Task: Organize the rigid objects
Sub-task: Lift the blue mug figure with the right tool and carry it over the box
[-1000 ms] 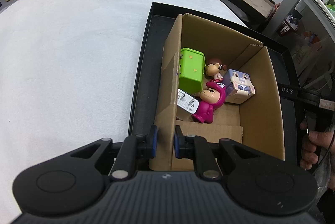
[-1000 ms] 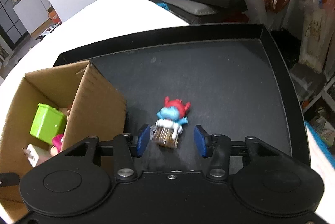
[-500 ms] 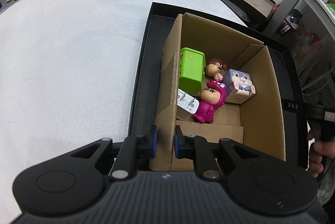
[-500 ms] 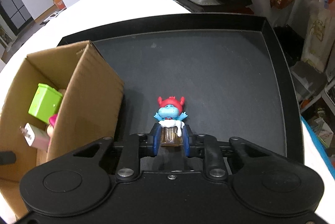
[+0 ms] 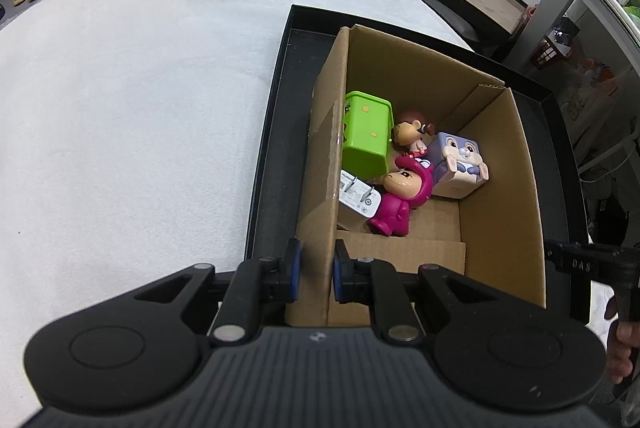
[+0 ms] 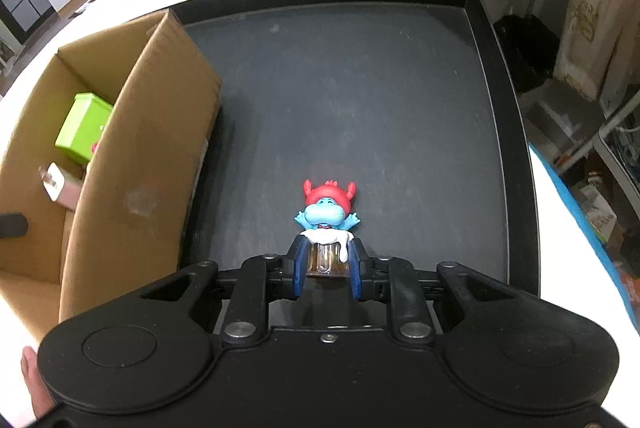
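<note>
With our right gripper (image 6: 327,270) pinching the blue figurine (image 6: 326,224) on the tray (image 6: 400,88) and our left gripper (image 5: 316,270) clamping the box (image 5: 320,164) wall, we should lift straight, clearing the rim.

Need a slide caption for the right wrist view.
Right tongs clamp the blue figurine by its base on the black tray, beside the cardboard box.

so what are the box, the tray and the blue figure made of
Box: plain brown cardboard, matte, with raw cut edges and folded flaps.
Tray: looks like black plastic or coated board, with a dull, slightly scuffed floor; hard to tell.
Blue figure: likely moulded plastic, smooth and slightly glossy, on a clear amber base.
</note>
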`<state>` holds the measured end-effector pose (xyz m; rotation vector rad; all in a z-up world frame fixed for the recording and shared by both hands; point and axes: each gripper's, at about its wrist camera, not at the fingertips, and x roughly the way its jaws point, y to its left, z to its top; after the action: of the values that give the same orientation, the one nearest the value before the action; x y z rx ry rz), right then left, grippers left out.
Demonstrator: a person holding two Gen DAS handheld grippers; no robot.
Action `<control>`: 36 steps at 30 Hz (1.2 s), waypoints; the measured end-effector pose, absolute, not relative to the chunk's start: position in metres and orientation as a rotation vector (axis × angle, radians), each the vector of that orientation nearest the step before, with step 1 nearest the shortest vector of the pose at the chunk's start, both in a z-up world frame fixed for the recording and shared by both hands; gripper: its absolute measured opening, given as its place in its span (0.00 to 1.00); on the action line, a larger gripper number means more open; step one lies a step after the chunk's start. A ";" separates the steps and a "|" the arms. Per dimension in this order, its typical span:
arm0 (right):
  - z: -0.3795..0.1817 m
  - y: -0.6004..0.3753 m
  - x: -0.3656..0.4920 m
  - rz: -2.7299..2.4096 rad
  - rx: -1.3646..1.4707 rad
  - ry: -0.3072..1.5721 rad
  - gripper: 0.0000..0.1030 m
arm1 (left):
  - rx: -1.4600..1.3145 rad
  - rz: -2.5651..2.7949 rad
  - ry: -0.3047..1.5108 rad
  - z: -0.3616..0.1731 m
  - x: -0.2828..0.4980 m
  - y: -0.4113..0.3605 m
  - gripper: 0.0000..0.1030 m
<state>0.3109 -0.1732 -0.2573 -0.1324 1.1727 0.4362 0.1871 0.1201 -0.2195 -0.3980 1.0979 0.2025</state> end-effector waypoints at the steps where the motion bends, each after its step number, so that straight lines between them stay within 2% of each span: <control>1: -0.257 -0.174 0.309 0.438 -0.138 1.178 0.21 | -0.398 0.202 1.098 -0.220 0.187 0.120 0.14; 10: -0.258 -0.179 0.301 0.401 -0.154 1.229 0.23 | -0.398 0.203 1.098 -0.218 0.187 0.120 0.14; 13: -0.255 -0.181 0.302 0.377 -0.131 1.225 0.34 | -0.399 0.203 1.098 -0.218 0.187 0.120 0.14; 15: -0.253 -0.181 0.304 0.366 -0.114 1.217 0.47 | -0.400 0.203 1.098 -0.218 0.187 0.120 0.14; 16: -0.253 -0.181 0.305 0.353 -0.110 1.215 0.49 | -0.399 0.203 1.098 -0.218 0.187 0.120 0.14; 33: -0.271 -0.155 0.313 0.324 -0.201 1.252 0.50 | -0.405 0.199 1.095 -0.218 0.186 0.122 0.14; 36: -0.270 -0.153 0.314 0.314 -0.212 1.250 0.44 | -0.403 0.200 1.095 -0.218 0.186 0.121 0.14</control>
<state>0.3135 -0.1529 -0.2703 -0.2123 1.2504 0.3137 0.1858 0.1209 -0.2183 -0.4033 1.0954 0.1999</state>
